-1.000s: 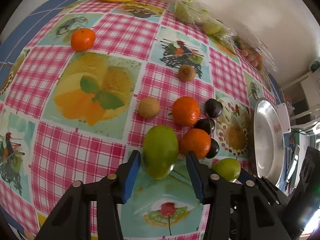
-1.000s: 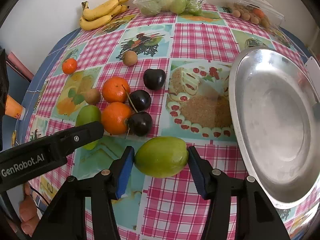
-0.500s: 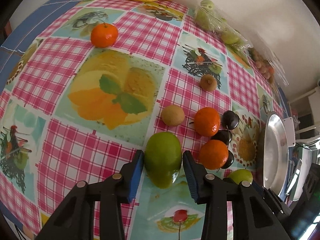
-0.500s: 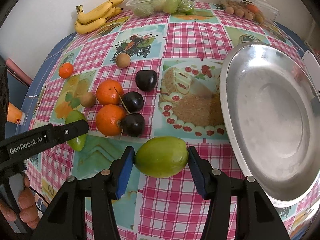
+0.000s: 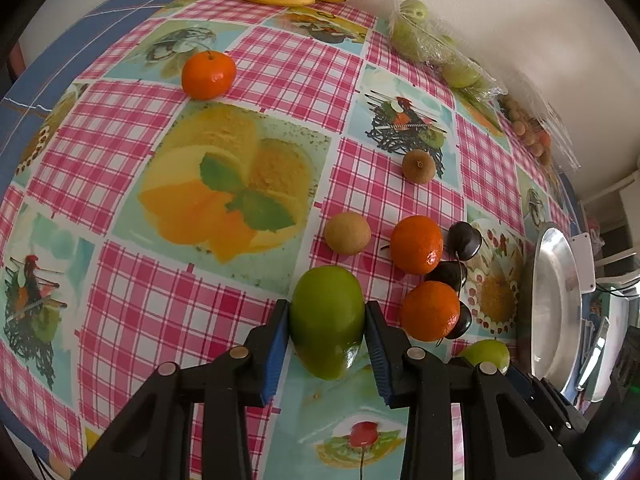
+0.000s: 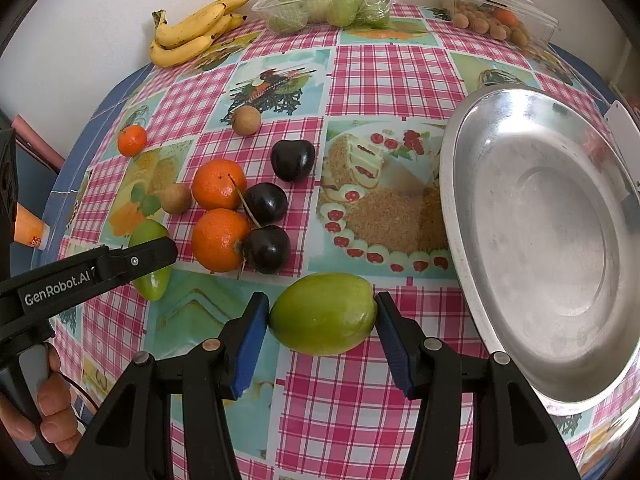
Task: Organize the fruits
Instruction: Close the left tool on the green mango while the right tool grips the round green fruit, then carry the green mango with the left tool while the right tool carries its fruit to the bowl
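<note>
Both tongs were clamped on fruit here. The left gripper [image 5: 326,346] had its blue pads pressed on both sides of a green mango [image 5: 327,320], lengthwise between the fingers, low over the tablecloth [image 5: 120,308]. The right gripper [image 6: 320,322] was squeezing a second green mango [image 6: 322,312] end to end, sideways across the jaws, just beside the rim of the silver tray [image 6: 472,300], which had nothing in it.

Just past the left mango sat two oranges [image 5: 430,311], dark plums [image 5: 464,236] touching them, and a small brown fruit [image 5: 347,233]. Another brown one [image 5: 418,166] lay further out, and a lone mandarin [image 5: 208,75] well apart to the left.

Along the far edge by the wall: a banana bunch [image 6: 192,32] loose on the table, a clear plastic tray [image 6: 324,10] of green fruits under wrap, and a clear clamshell box [image 6: 504,20] with small brown fruits plus something orange. Lots of open cloth on the left side, and between the plums and the tray.
</note>
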